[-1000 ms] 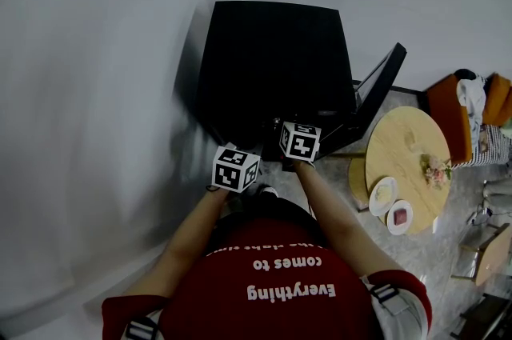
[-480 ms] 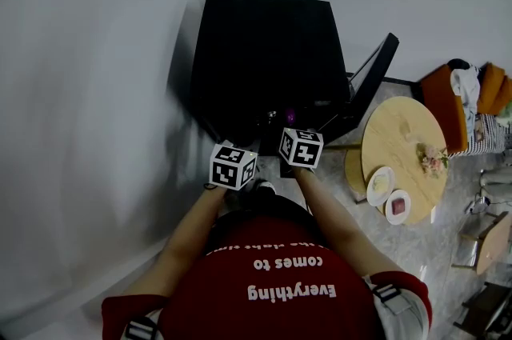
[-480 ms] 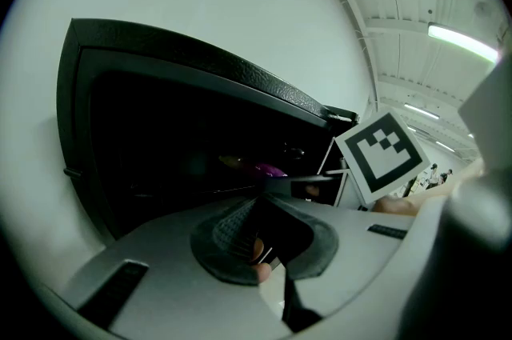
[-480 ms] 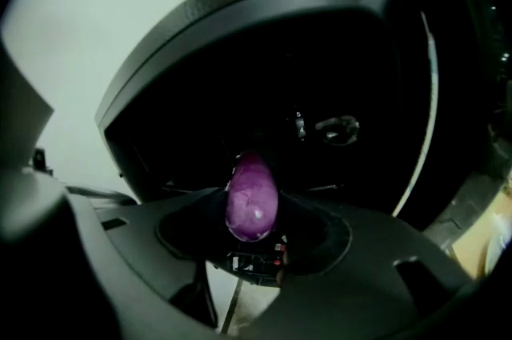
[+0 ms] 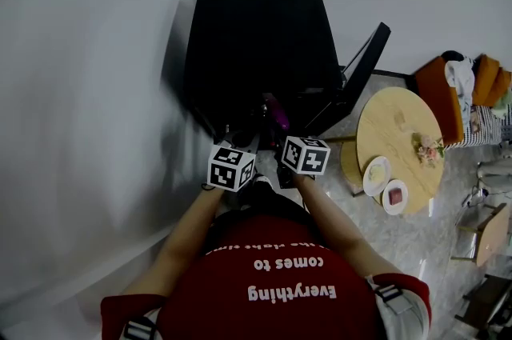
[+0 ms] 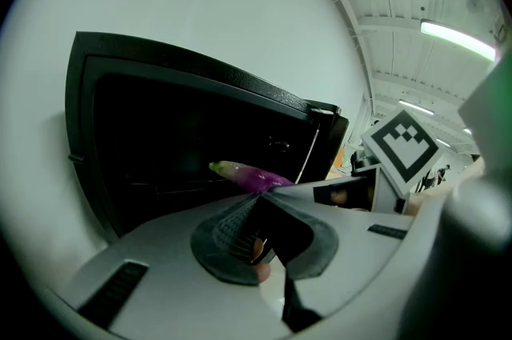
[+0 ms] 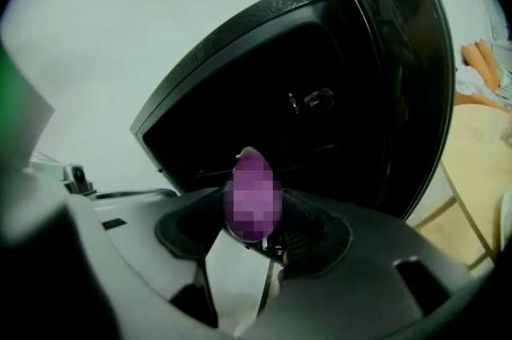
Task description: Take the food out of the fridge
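Head view: we are pulling the purple eggplant (image 5: pixel 278 111) out of the black mini fridge (image 5: pixel 256 50), whose door (image 5: pixel 360 74) is standing open. A second ago the eggplant wasn't showing. The right gripper (image 5: pixel 280 132) is carrying it and the left gripper (image 5: pixel 245 142) is hanging just beside

Left gripper view: jaws are sitting together on nothing, eggplant ahead against the dark fridge

Right gripper view: jaws are clamping the eggplant's near end

We are judging removal almost done, set-down pending

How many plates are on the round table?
2. A white plate and, beside it, a plate holding something red, both at the round table's edge nearest the person. None seems hidden.
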A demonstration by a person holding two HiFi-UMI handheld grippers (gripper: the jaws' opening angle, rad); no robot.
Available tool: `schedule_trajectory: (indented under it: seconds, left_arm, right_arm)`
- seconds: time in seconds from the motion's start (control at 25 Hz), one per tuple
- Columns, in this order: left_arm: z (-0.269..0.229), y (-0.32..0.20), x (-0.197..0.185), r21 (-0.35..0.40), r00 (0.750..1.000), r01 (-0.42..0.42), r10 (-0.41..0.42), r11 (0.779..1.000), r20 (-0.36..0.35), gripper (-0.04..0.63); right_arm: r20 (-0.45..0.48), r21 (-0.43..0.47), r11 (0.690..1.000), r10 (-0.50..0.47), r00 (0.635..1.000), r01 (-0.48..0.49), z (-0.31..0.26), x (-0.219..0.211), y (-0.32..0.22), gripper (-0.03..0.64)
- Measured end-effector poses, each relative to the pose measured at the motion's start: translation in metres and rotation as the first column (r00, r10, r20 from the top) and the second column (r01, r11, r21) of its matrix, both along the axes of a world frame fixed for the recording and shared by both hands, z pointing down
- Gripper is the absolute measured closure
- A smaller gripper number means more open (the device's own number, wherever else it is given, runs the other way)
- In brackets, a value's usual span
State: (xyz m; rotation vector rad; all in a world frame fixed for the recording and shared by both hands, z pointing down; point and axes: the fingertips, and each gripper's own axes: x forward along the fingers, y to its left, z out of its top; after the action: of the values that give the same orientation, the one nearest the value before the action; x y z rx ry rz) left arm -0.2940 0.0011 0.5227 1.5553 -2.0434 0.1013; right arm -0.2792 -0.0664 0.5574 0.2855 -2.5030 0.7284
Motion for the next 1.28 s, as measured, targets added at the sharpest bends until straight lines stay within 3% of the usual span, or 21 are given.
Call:
schedule_trajectory:
  seconds: [0.2, 0.36, 0.48, 0.64, 0.8, 0.92, 1.12, 1.28]
  left_arm:
    - [0.004, 0.009, 0.012, -0.007, 1.0, 0.001, -0.001, 1.0, -0.004, 0.594]
    - [0.004, 0.018, 0.021, -0.009, 1.0, -0.002, 0.002, 1.0, -0.008, 0.594]
    - [0.004, 0.026, 0.027, -0.009, 1.0, 0.0, -0.001, 1.0, -0.006, 0.594]
    - [-0.003, 0.032, 0.037, 0.012, 1.0, -0.001, 0.001, 1.0, -0.012, 0.594]
    - [-0.018, 0.034, 0.047, 0.055, 1.0, -0.009, 0.01, 0.998, -0.006, 0.594]
    - [-0.028, 0.035, 0.057, 0.079, 0.998, -0.043, 0.04, 0.996, 0.039, 0.594]
    - [-0.038, 0.038, 0.082, 0.111, 0.996, -0.078, 0.072, 0.991, 0.056, 0.594]
    - [-0.042, 0.038, 0.085, 0.133, 0.996, -0.083, 0.079, 0.988, 0.035, 0.594]
  right_arm:
    - [0.046, -0.093, 0.995, -0.032, 0.998, 0.036, -0.004, 0.021, 0.012, 0.399]
    - [0.167, -0.267, 0.959, -0.052, 0.985, 0.096, -0.016, 0.033, 0.025, 0.399]
    - [0.264, -0.424, 0.894, -0.032, 0.964, 0.146, -0.027, 0.042, 0.034, 0.399]
    - [0.38, -0.59, 0.778, 0.031, 0.924, 0.217, -0.041, 0.057, 0.039, 0.399]
    - [0.469, -0.685, 0.663, 0.086, 0.879, 0.3, -0.055, 0.07, 0.044, 0.399]
    - [0.512, -0.726, 0.595, 0.131, 0.849, 0.346, -0.064, 0.079, 0.047, 0.399]
    - [0.578, -0.738, 0.526, 0.17, 0.798, 0.422, -0.081, 0.102, 0.054, 0.399]
    - [0.599, -0.733, 0.517, 0.182, 0.78, 0.442, -0.088, 0.108, 0.058, 0.399]
